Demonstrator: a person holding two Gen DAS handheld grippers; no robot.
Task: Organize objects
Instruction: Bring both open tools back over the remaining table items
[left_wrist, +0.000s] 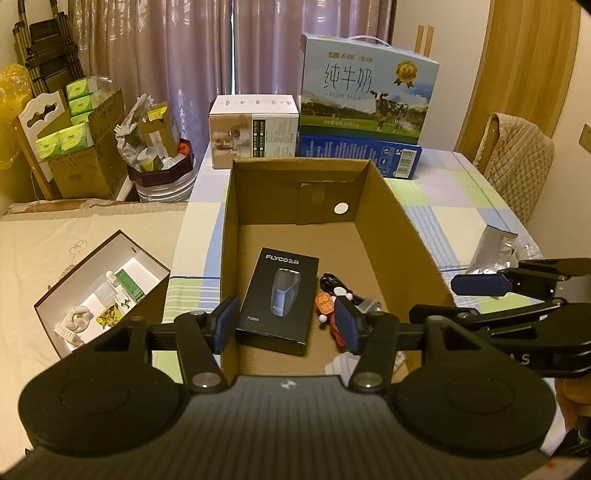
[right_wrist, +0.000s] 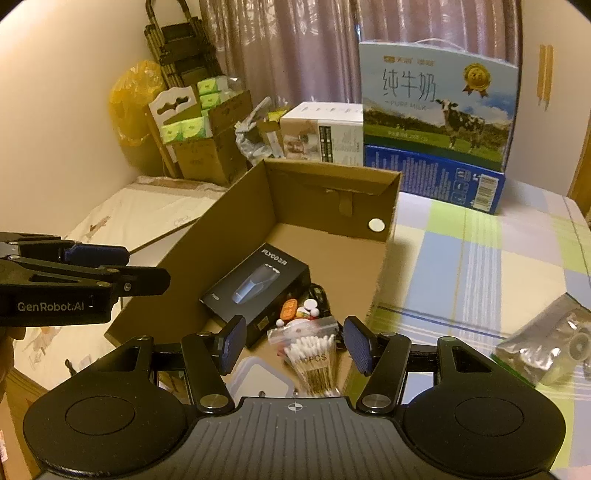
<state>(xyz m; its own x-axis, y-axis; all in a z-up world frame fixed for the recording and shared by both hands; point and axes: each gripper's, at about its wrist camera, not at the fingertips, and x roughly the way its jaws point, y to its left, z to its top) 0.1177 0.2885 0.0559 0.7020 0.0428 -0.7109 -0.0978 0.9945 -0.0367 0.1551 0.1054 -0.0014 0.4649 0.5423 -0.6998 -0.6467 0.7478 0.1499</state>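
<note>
Left tool (left_wrist: 286, 321): fingers spread wide, nothing between them, hovering over the near end of the cardboard box (left_wrist: 402, 236). Right tool (right_wrist: 295, 343): also wide and empty, hovering over the near right part of the same box, just above a bag of cotton swabs (right_wrist: 314, 360).

Inside the box: black FLYCO shaver carton (left_wrist: 279, 299) lying flat at centre-left, an orange small item (left_wrist: 325, 301) and white round bits beside it on the right, a black cable (left_wrist: 332, 282) just beyond those. A white lidded container (right_wrist: 258, 380) sits at the near edge, next to the swabs. Far half of the box floor is bare.

Outward: the box stands on a bench with a checked cloth (right_wrist: 461, 266). On the bench to the right, well apart from the box, lies a silver foil pouch (right_wrist: 546, 347); it looks like the only loose item not yet packed. At the far end stand a milk carton case (left_wrist: 365, 88) on a blue box, and a white product box (left_wrist: 253, 129) to its left. Left of the bench, a bed carries an open white-lined box (left_wrist: 103, 291) of small things.

Step, as judged: mid-packing, several items already in the box, both tools free between picks. Next move likely calls for the right tool to swing right to the foil pouch, close on its crinkly edge, and carry it to the bare far floor. The pouch looks soft and slippery, so the grip needs a firm bite.
</note>
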